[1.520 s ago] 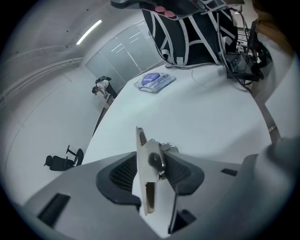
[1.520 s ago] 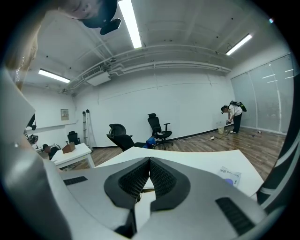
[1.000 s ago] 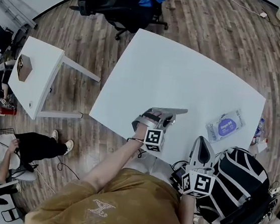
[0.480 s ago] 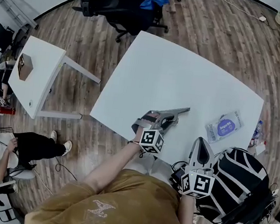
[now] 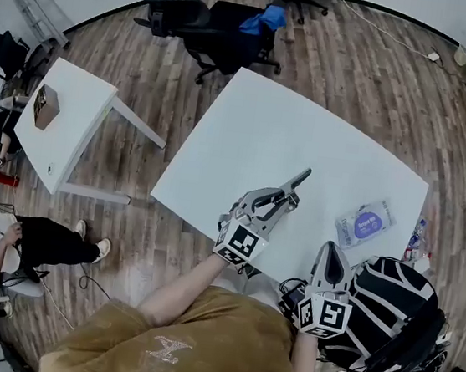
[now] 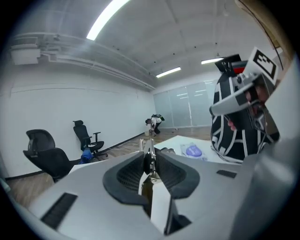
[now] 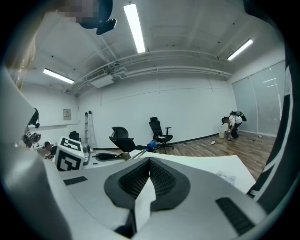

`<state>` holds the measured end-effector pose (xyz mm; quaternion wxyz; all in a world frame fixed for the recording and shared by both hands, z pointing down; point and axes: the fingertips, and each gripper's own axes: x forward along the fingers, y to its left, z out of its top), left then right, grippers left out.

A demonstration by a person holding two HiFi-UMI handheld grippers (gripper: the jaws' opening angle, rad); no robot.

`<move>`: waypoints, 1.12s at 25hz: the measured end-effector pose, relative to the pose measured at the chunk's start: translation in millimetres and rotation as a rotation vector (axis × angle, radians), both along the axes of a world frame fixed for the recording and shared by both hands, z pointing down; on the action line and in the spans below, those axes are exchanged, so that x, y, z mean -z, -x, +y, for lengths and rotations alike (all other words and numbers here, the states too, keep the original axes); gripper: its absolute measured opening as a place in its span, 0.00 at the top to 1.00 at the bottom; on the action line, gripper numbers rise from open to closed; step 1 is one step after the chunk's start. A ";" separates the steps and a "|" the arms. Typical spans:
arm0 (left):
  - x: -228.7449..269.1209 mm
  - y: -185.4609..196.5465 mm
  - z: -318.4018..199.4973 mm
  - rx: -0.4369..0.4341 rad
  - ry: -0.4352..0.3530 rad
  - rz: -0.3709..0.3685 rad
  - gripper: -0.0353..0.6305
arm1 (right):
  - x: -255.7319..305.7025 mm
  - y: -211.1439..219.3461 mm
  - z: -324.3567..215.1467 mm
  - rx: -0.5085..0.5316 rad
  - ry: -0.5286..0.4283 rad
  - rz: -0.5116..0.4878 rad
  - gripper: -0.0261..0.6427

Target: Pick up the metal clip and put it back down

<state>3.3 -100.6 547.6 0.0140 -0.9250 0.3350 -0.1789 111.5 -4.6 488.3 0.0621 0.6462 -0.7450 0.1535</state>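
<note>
My left gripper (image 5: 283, 198) is shut on the metal clip (image 5: 298, 181), a thin silvery piece that sticks out up and to the right over the white table (image 5: 308, 123). In the left gripper view the clip (image 6: 150, 146) stands pinched between the dark pads (image 6: 174, 174). My right gripper (image 5: 332, 252) hovers at the table's near edge, shut with nothing in it (image 7: 149, 165). From the right gripper view the left gripper's marker cube (image 7: 69, 153) and the clip (image 7: 123, 156) show at the left.
A packet of wipes (image 5: 366, 223) lies on the table at the right. A black-and-white backpack (image 5: 394, 314) sits by the near right corner. A small white table (image 5: 60, 122) stands to the left, office chairs (image 5: 211, 22) behind. People sit on the floor at far left.
My left gripper has turned with the clip, which pointed right and now points up and to the right. The right gripper has stayed put.
</note>
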 end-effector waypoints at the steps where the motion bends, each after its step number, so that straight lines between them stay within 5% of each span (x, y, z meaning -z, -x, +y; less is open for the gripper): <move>1: 10.8 0.5 -0.3 0.007 -0.004 0.031 0.82 | 0.9 -0.2 0.8 0.000 -0.002 0.000 0.95; 8: 67.5 9.1 1.5 0.029 0.000 0.240 0.82 | 9.4 0.7 3.0 -0.003 -0.025 0.010 0.95; 16: 108.0 16.3 3.3 0.048 -0.038 0.386 0.82 | 14.9 -9.6 5.2 -0.028 -0.037 0.019 0.95; 22: 127.1 24.7 4.2 0.086 -0.092 0.445 0.82 | 25.1 -11.6 3.8 -0.048 -0.089 0.056 0.95; 28: 125.5 32.8 4.9 0.102 -0.092 0.395 0.82 | 38.8 -13.7 1.6 -0.067 -0.140 0.100 0.95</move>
